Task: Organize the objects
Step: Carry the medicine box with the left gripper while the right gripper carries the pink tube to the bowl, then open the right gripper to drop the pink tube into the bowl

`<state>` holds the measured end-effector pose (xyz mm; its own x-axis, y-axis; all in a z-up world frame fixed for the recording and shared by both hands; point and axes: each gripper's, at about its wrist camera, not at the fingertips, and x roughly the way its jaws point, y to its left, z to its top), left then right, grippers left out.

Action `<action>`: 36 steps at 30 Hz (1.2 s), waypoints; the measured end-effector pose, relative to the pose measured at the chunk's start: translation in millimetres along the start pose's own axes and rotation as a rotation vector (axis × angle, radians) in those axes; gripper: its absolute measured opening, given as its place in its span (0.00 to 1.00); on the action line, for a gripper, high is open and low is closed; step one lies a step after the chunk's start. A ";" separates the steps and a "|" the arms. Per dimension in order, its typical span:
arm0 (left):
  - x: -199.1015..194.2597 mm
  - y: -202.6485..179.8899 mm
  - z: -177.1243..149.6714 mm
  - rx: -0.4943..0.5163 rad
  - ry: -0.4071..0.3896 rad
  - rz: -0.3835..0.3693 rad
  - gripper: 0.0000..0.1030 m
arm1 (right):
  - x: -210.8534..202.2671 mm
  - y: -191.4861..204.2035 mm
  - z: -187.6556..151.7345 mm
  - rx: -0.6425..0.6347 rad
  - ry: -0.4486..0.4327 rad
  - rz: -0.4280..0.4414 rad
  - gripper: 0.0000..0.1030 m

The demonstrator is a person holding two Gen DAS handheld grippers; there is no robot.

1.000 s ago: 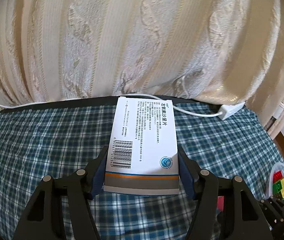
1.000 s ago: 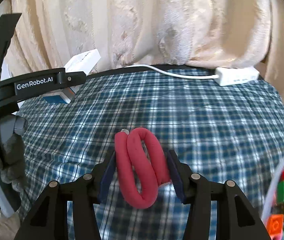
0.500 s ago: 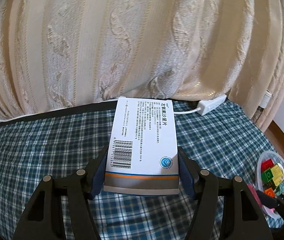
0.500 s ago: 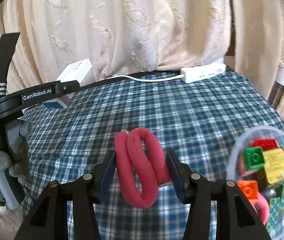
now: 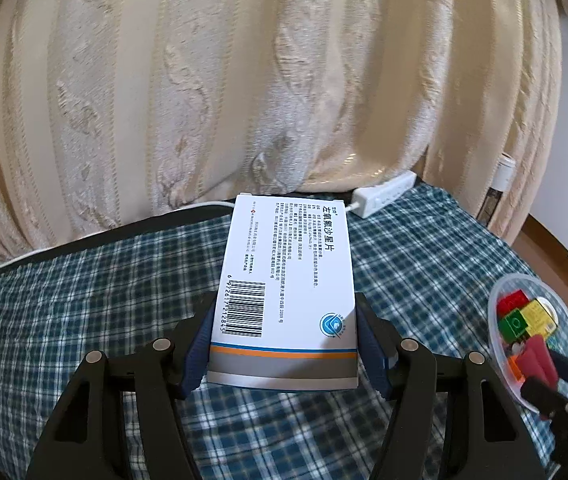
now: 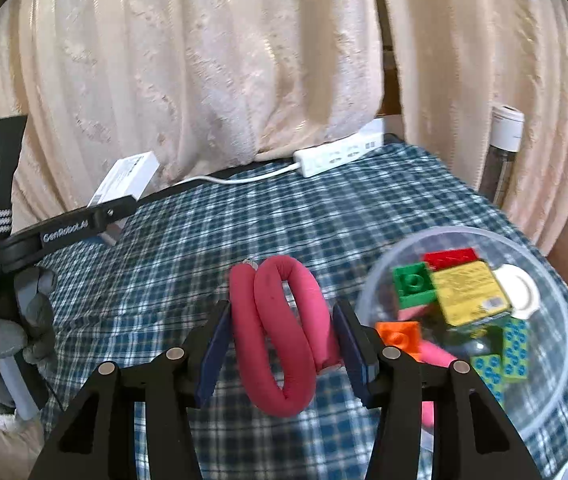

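Observation:
My left gripper (image 5: 284, 344) is shut on a white medicine box (image 5: 288, 280) with a barcode and an orange and grey band, held above the blue plaid tablecloth (image 5: 83, 300). My right gripper (image 6: 279, 340) is shut on a looped pink-red foam roller (image 6: 279, 320), just left of a clear plastic bowl (image 6: 556, 400). The bowl holds red, green, yellow and orange toy bricks (image 6: 416, 284). The bowl also shows in the left wrist view (image 5: 500, 308) at the right, with the right gripper beside it. The medicine box shows in the right wrist view (image 6: 127, 178) at the left.
A white power strip (image 6: 340, 152) with its cable lies at the table's back edge. A cream patterned curtain (image 5: 243, 80) hangs behind. A bottle with a white cap (image 6: 504, 148) stands at the right by the curtain. A gloved hand (image 6: 7, 328) holds the left gripper.
Both grippers have swung to the right, still holding their objects. The bowl of bricks has come closer to the right gripper and now fills the right of its view.

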<state>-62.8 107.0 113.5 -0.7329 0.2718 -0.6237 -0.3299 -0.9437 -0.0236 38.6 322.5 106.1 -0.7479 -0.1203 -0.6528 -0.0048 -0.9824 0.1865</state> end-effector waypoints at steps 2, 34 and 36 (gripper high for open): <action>-2.4 -5.7 -1.2 0.012 -0.003 -0.010 0.63 | -5.3 -7.8 -1.1 0.015 -0.011 -0.015 0.53; -20.7 -82.3 -27.4 0.150 0.046 -0.201 0.63 | -46.7 -164.3 -26.6 0.347 -0.083 -0.272 0.53; -22.4 -84.9 -29.4 0.152 0.051 -0.205 0.63 | -42.8 -166.9 -26.9 0.350 -0.077 -0.273 0.53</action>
<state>-0.9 175.5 106.4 -0.6115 0.4410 -0.6570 -0.5571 -0.8296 -0.0384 89.3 487.9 83.1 -0.7353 0.1610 -0.6584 -0.4234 -0.8676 0.2607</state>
